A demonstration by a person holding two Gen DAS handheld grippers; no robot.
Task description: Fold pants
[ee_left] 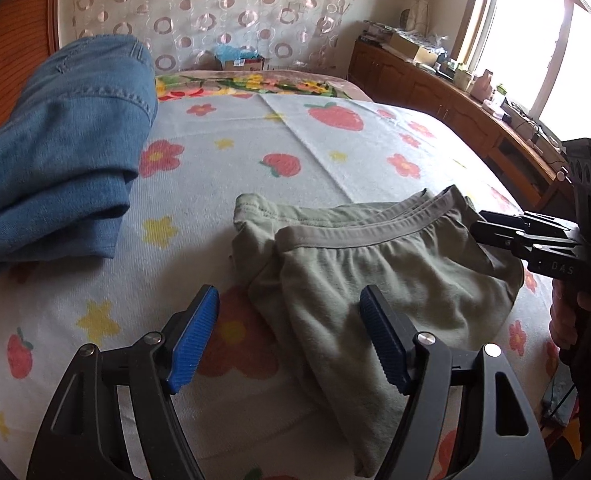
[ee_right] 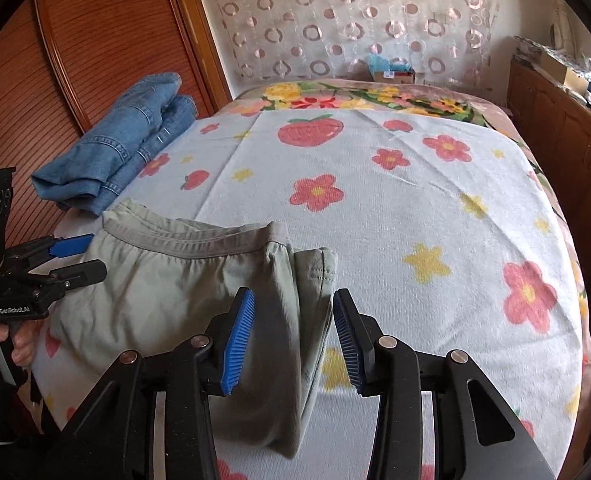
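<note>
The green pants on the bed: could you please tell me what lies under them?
The green pants lie folded on the flower-print blanket; whatever is beneath their layers is covered.

We see a bed (ee_right: 375, 216) under a strawberry-and-flower blanket; folded green pants (ee_right: 183, 280) lie on it, folded jeans (ee_right: 127, 148) just beyond them.

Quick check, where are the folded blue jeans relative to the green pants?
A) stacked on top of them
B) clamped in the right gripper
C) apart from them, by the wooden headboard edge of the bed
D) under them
C: the folded blue jeans lie by themselves near the wooden panel, clear of the green pants.
</note>
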